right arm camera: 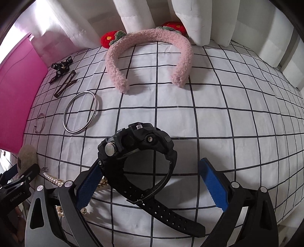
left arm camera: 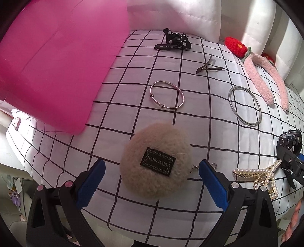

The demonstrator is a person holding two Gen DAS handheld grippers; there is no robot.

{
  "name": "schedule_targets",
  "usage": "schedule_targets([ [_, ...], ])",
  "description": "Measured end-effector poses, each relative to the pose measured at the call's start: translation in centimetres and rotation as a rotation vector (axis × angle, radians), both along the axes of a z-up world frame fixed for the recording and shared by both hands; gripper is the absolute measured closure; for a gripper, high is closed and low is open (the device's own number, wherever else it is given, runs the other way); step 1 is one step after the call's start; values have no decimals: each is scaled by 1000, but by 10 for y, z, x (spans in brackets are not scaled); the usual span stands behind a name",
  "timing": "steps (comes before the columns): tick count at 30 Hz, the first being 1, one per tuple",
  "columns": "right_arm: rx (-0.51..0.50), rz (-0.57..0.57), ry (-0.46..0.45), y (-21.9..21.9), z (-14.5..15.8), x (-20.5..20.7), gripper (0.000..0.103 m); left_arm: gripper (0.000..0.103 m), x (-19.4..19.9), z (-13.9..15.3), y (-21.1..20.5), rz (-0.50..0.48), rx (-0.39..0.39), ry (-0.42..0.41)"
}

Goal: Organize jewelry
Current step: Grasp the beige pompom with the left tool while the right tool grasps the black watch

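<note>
My left gripper (left arm camera: 152, 169) is open around a beige fluffy pom-pom keychain (left arm camera: 155, 159) with a black "HAND MADE" label, lying on the checked cloth (left arm camera: 209, 117). My right gripper (right arm camera: 152, 171) is open around a black wristwatch (right arm camera: 138, 150) standing on its strap; its left finger touches the watch. A pearl hair clip (left arm camera: 256, 173) lies between the two grippers. A thin silver bangle (left arm camera: 167, 95), a plain silver bangle (left arm camera: 245, 105), a dark hair clip (left arm camera: 208, 66), a black patterned bow (left arm camera: 173, 41) and a pink fluffy headband (right arm camera: 148, 57) with red strawberries lie further back.
A pink box (left arm camera: 57, 62) lies at the left on the cloth. White padded cushions (right arm camera: 152, 17) line the back edge. The right gripper (left arm camera: 292, 165) shows at the right edge of the left wrist view.
</note>
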State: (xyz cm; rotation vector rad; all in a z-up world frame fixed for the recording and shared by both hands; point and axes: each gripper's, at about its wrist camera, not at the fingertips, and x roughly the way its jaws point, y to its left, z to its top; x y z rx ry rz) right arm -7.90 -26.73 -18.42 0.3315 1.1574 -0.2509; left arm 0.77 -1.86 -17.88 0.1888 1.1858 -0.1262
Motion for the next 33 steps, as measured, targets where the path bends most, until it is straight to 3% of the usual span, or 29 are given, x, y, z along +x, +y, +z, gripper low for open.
schedule_targets([
  [7, -124, 44, -10, 10, -5, 2, 9, 5, 4, -8, -6, -1, -12, -16],
  [11, -128, 50, -31, 8, -6, 0, 8, 6, 3, -13, -2, 13, -89, -34],
  [15, -129, 48, -32, 8, -5, -1, 8, 6, -1, -13, -4, 8, -89, -53],
  [17, -116, 58, -22, 7, -4, -1, 10, 11, 0, -11, -5, -2, -89, -51],
  [18, -116, 60, -22, 8, -3, -1, 10, 19, -1, -9, -7, -16, -91, -56],
  [19, -116, 67, -27, 10, -3, 0, 14, 30, -2, -7, -9, -29, -89, -61],
  [22, -145, 107, -49, 20, 3, -4, 36, 45, -7, -3, -17, -56, -86, -61],
  [28, -102, 90, -52, 13, 5, -7, 36, 52, -9, 3, -16, -70, -100, -56],
  [33, -88, 65, -85, 8, 21, -12, 36, 52, -18, 27, -15, -107, -144, -98],
])
